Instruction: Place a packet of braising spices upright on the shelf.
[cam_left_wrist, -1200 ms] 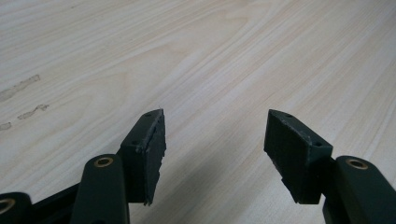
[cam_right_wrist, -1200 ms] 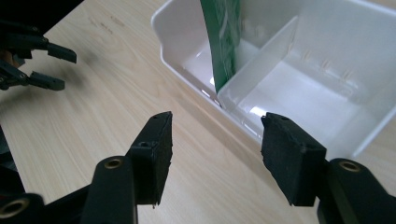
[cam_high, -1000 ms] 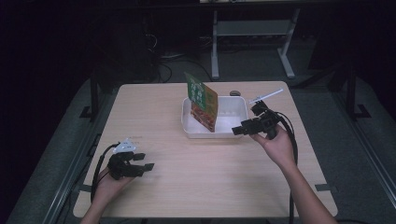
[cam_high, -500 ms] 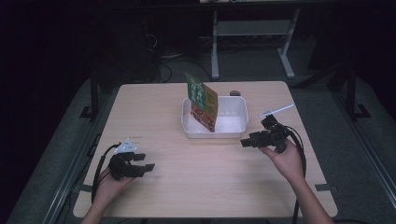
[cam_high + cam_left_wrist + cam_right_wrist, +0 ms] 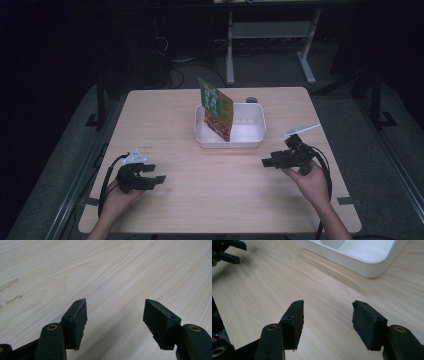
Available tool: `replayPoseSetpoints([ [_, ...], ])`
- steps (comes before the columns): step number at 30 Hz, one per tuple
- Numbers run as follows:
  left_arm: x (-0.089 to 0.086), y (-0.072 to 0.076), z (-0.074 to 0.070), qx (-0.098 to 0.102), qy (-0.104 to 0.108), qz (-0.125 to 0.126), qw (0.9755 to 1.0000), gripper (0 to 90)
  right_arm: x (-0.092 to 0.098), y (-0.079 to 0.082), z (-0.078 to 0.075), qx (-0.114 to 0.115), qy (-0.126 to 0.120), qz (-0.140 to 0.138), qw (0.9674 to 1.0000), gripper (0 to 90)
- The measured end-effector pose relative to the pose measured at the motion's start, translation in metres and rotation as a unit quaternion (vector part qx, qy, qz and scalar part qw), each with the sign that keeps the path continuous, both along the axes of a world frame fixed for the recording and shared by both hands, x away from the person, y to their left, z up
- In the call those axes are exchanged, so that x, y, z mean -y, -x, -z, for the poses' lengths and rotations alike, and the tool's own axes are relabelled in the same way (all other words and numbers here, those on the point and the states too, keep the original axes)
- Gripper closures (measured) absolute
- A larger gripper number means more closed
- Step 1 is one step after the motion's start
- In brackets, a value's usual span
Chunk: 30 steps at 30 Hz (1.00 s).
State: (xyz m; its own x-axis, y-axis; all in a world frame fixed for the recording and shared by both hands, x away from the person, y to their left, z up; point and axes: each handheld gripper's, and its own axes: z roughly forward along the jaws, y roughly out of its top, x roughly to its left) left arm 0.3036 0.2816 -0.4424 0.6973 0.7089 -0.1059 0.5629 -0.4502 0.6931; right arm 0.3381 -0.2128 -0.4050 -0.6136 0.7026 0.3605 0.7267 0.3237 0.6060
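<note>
The biggest change is on the right: a second ago the right gripper was up at the near right corner of the white tray, and since then it has come back toward the person and down, so it now hovers low over bare wood, near the tray's front edge but apart from it. Its jaws stand wide with nothing between them, which the right gripper view confirms, with the tray's rounded corner beyond them. The left gripper has not moved across the three moments; it sits at the near left of the table, jaws spread wide and empty over plain wood grain in its own view.

Counting from largest down: one light wooden table; one white tray, just past the table's middle; one green and orange packet, standing tilted inside the tray at its left end and rising well above the rim, unchanged from before; two grippers, each held in one hand, the left hand and the right hand; one thin white stick-like thing lying on the table to the right of the tray, too small to identify; and one small dark round object just behind the tray's far right corner.
</note>
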Motion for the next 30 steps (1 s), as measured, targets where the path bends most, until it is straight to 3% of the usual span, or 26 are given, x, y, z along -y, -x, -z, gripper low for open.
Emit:
replayPoseSetpoints([
  [23, 0.003, 0.001, 0.001, -0.001, -0.002, 0.001, 1.0000, 34.0, 0.024, 0.040, 0.038, -0.019, -0.017, 0.010, 0.9996, 40.7],
  [27, 0.004, 0.001, 0.001, -0.002, -0.002, 0.002, 1.0000, 33.6, 0.026, 0.048, 0.045, -0.017, -0.027, 0.012, 0.9994, 40.6],
  [28, 0.005, 0.001, 0.001, -0.002, -0.003, 0.003, 1.0000, 33.5, 0.027, 0.055, 0.049, -0.023, -0.040, 0.009, 0.9989, 39.9],
  [30, 0.006, 0.002, 0.001, -0.001, -0.005, 0.008, 1.0000, 33.2, 0.026, 0.059, 0.048, -0.022, -0.038, 0.007, 0.9990, 39.7],
])
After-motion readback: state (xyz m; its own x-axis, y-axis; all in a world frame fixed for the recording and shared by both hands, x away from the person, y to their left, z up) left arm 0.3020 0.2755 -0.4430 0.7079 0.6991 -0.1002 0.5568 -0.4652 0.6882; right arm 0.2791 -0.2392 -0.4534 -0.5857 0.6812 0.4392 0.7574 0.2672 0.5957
